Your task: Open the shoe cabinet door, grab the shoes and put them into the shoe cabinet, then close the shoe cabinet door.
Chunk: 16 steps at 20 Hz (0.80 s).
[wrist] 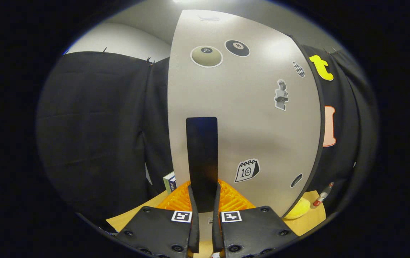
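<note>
A: Gripper view, item one: claw [205, 208]. Both fingers clenched on the dark upright handle [201, 157] of the shoe cabinet door [255, 107], one finger pressing each side of its lower end.

B: Item two, the door itself?

A: Pale panel with stickers, standing directly ahead of the fingers. Whether it sits flush or has swung partly out, cannot tell; its dark right edge [320, 118] shows, which hints at some angle, but that is judgement only.

B: Shoes?

A: None identifiable. Orange ribbed object [176, 200] lies just beyond the fingers at the door's foot; nature uncertain. Yellow rounded object [297, 211] and a small bottle [322, 196] rest on the counter [312, 218] to the right of the door. Small box [169, 182] stands left of the handle's base.

B: Progress entry?

A: Judged early or very late: handle gripped, so the door step is in hand. If opening, then fetching the shoes, stowing them and closing remain. Cabinet interior hidden, so stowed shoes cannot be ruled out.
</note>
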Available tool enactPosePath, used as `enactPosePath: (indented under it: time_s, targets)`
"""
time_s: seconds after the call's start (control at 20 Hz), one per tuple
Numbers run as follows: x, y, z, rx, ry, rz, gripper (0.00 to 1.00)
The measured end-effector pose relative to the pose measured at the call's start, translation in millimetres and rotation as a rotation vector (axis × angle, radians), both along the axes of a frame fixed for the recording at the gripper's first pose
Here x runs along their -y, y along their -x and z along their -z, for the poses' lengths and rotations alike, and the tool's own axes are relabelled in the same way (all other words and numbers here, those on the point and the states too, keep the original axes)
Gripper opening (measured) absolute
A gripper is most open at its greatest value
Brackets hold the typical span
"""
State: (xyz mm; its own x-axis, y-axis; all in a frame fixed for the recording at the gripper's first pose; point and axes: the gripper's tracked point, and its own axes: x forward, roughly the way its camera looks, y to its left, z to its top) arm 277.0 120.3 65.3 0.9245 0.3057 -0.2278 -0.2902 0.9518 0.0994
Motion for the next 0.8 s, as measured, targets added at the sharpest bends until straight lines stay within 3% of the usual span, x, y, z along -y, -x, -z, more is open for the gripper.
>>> enactPosePath:
  time_s: [0.8]
  targets:
    - [51.4,30.5,-0.8,-0.031,0.015,0.024,0.15]
